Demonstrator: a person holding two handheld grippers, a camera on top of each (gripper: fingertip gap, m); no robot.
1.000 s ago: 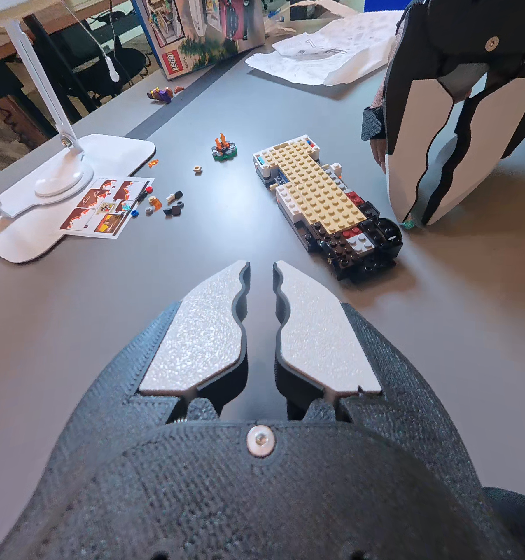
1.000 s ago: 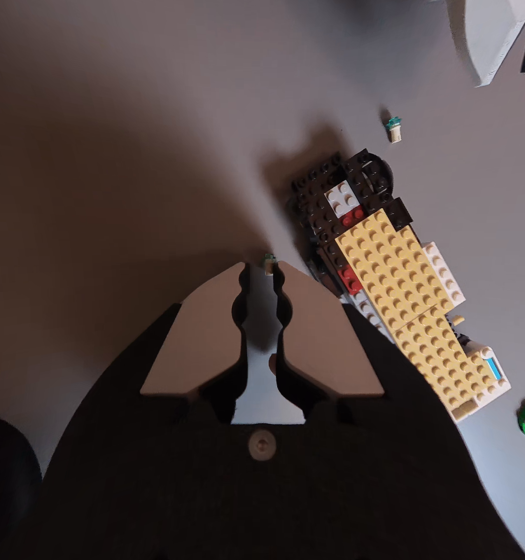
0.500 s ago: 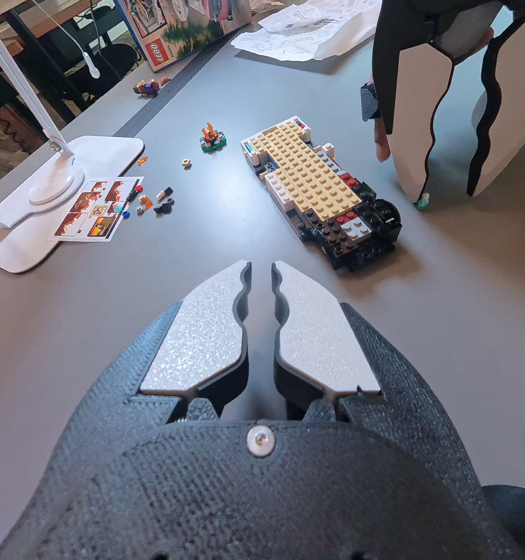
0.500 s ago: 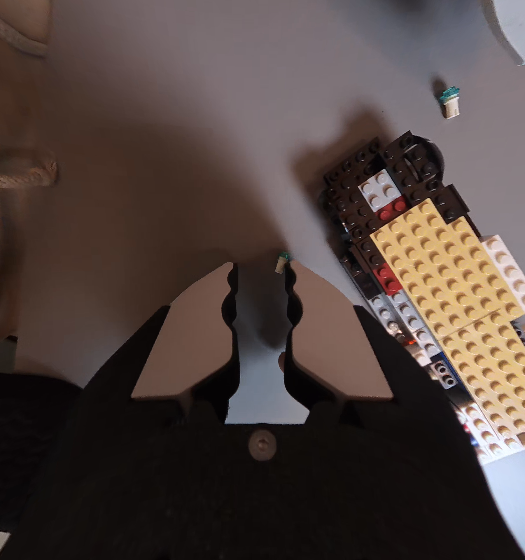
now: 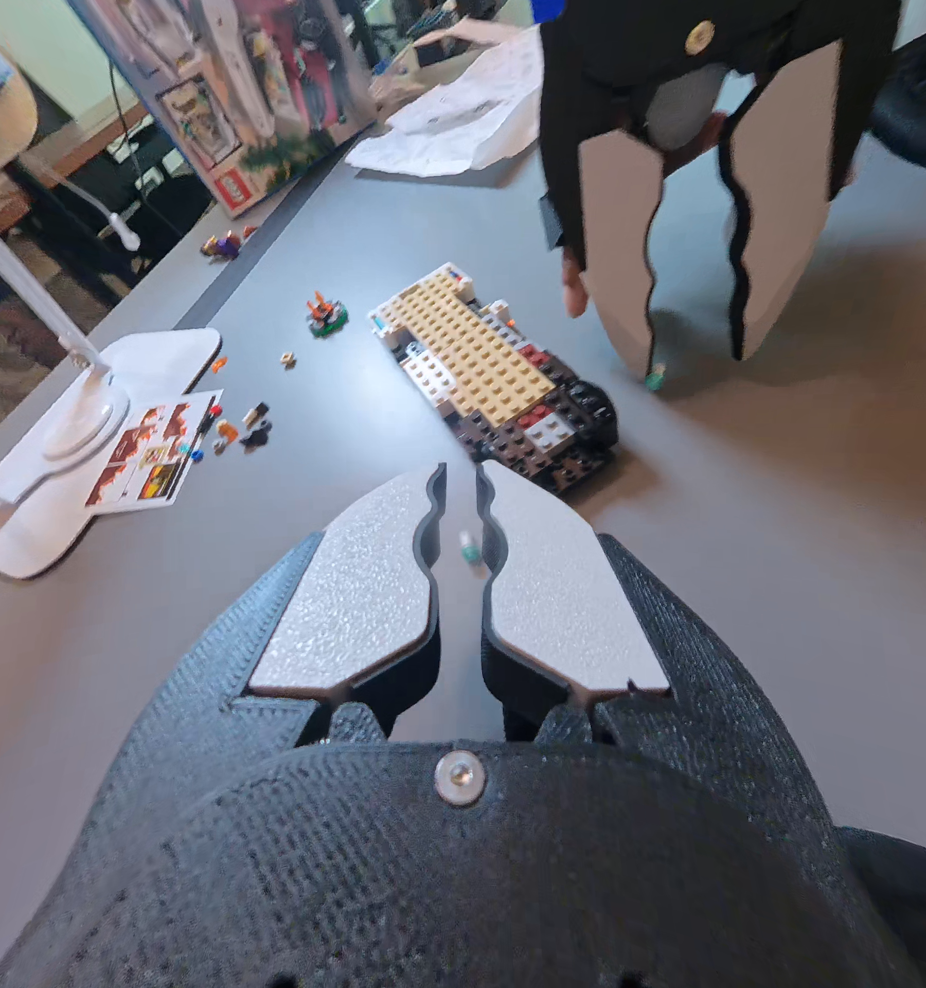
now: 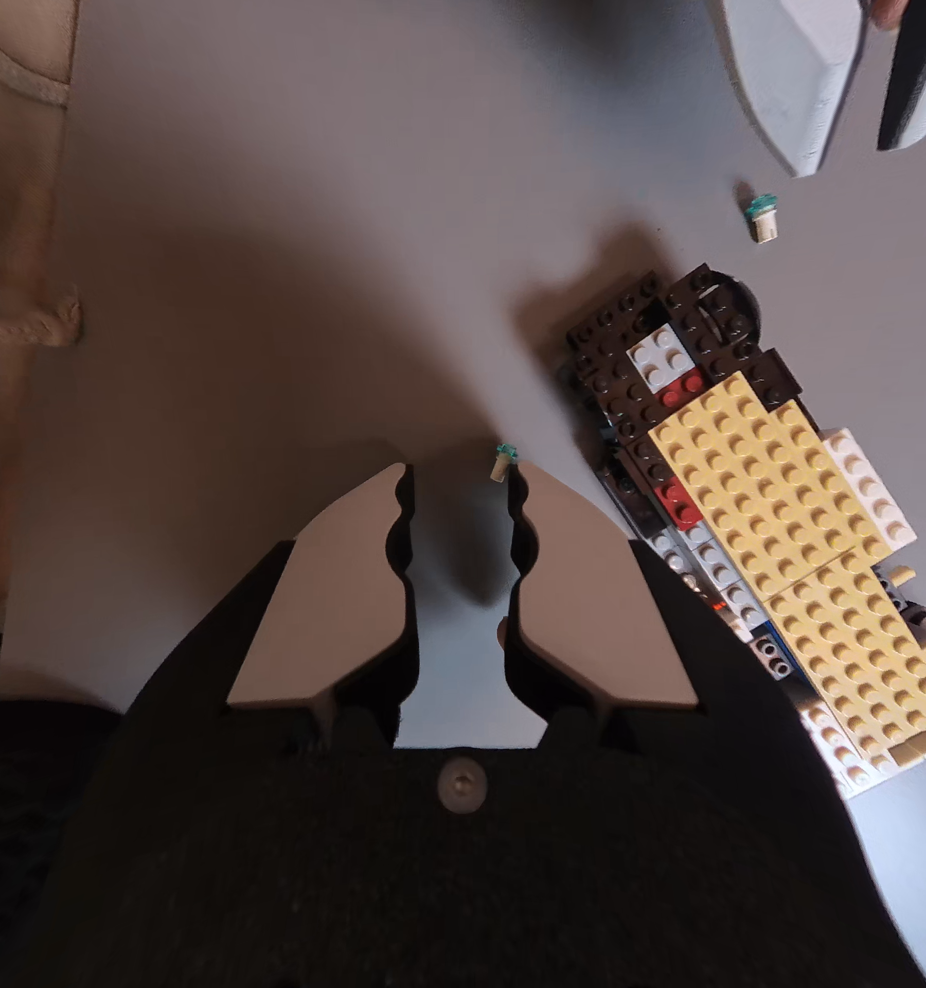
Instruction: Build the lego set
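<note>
Spreading wider than a moment ago, the right gripper now stands with jaws well apart and grips nothing. A small tan piece with a teal cap sits at the inner tip of one finger, just beside the dark end of the tan-topped brick model.

The left gripper hovers near that same end, jaws narrow and bare. A second teal-capped piece lies on the grey table below the slit.

Beyond the model's far side are loose small bricks, a sticker sheet and a white lamp base, none of them in the way.
</note>
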